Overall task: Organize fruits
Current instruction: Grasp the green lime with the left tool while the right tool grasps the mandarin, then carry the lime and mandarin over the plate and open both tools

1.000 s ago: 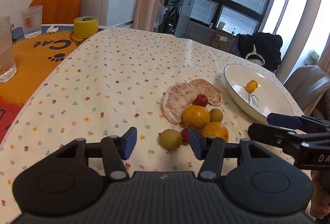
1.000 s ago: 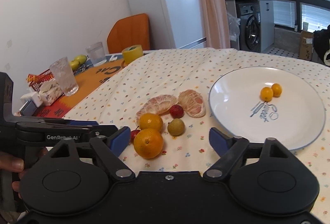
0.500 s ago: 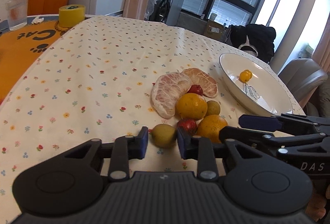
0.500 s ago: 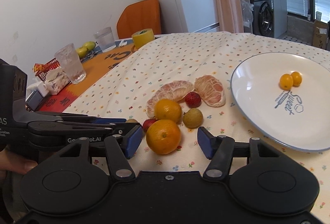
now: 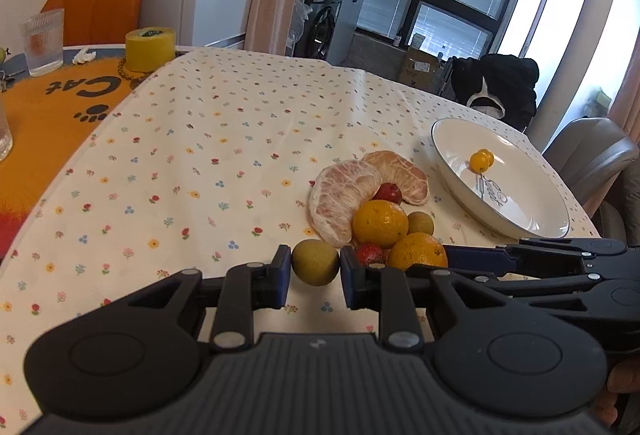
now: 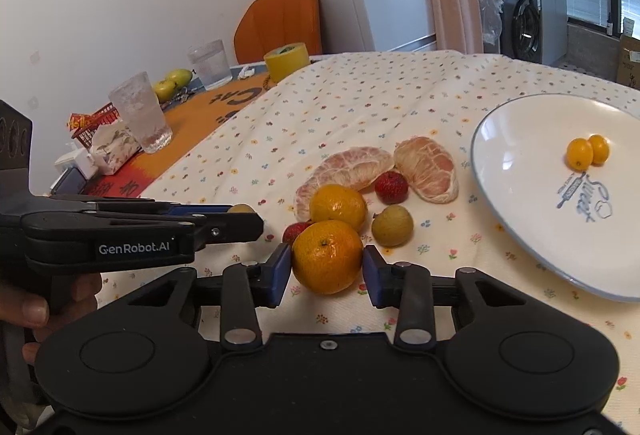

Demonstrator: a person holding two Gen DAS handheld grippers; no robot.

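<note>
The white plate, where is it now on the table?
The white plate lies on the flowered tablecloth at the right of both views, just right of the fruit pile, with two small orange fruits in it.

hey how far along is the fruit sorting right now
Early on. Done: only two kumquats lie on the white plate. In hand: the left gripper brackets a small green-brown fruit, and the right gripper brackets the nearest orange; both fruits sit on the tablecloth. Left: another orange, two pomelo segments, two red fruits and a second green-brown fruit.
</note>
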